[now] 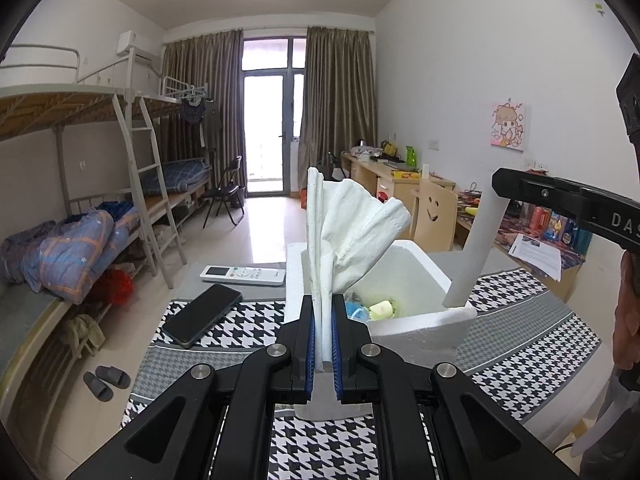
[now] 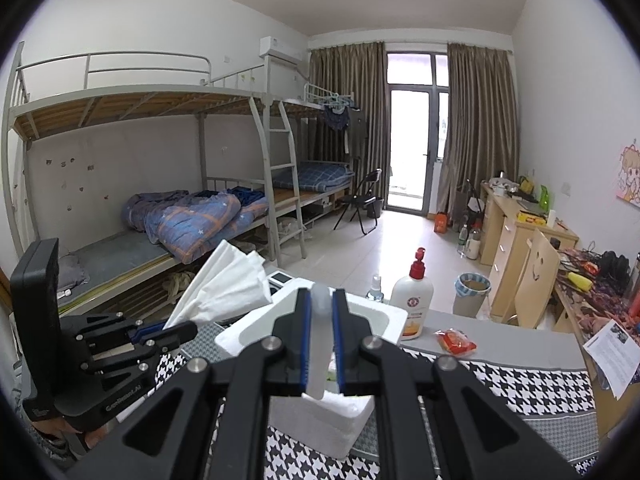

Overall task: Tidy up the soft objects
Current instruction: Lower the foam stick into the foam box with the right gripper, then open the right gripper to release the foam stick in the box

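Holding small soft items, the foam box (image 1: 420, 316) sits below claws clamped on tissue (image 1: 352, 232) and foam strip (image 2: 320, 344).

The right tongs (image 2: 321, 316) clamp a white foam stick (image 2: 319, 344) above the foam box (image 2: 320, 416).
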Tool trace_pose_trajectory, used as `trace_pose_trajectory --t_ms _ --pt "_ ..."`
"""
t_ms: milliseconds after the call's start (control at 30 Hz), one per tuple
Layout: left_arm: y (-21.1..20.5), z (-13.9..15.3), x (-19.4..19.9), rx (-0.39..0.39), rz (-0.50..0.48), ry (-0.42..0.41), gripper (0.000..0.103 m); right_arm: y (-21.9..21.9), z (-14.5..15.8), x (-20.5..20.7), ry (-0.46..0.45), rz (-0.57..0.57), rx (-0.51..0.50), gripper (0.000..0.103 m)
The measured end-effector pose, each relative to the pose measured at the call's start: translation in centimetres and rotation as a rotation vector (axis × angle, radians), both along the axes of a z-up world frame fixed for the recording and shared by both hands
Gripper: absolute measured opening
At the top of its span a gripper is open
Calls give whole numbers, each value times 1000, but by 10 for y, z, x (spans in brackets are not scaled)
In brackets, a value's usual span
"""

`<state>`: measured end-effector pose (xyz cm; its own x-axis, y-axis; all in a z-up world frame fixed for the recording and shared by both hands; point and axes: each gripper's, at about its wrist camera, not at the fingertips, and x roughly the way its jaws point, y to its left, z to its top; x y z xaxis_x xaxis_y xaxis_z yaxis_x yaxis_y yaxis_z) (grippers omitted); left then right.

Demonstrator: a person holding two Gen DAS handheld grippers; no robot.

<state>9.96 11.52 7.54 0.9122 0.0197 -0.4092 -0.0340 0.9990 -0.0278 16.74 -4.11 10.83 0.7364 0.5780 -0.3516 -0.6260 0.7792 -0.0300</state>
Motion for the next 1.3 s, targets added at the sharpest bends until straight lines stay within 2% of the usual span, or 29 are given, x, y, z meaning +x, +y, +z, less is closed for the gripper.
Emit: trace_pose_trajectory --t_ms 667,1300 --pt "7 -4 31 -4 -12 14 7 21 -14 32 65 10 -27 13" --pt "24 -9 29 -22 24 22 7 40 -23 48 110 33 -56 13"
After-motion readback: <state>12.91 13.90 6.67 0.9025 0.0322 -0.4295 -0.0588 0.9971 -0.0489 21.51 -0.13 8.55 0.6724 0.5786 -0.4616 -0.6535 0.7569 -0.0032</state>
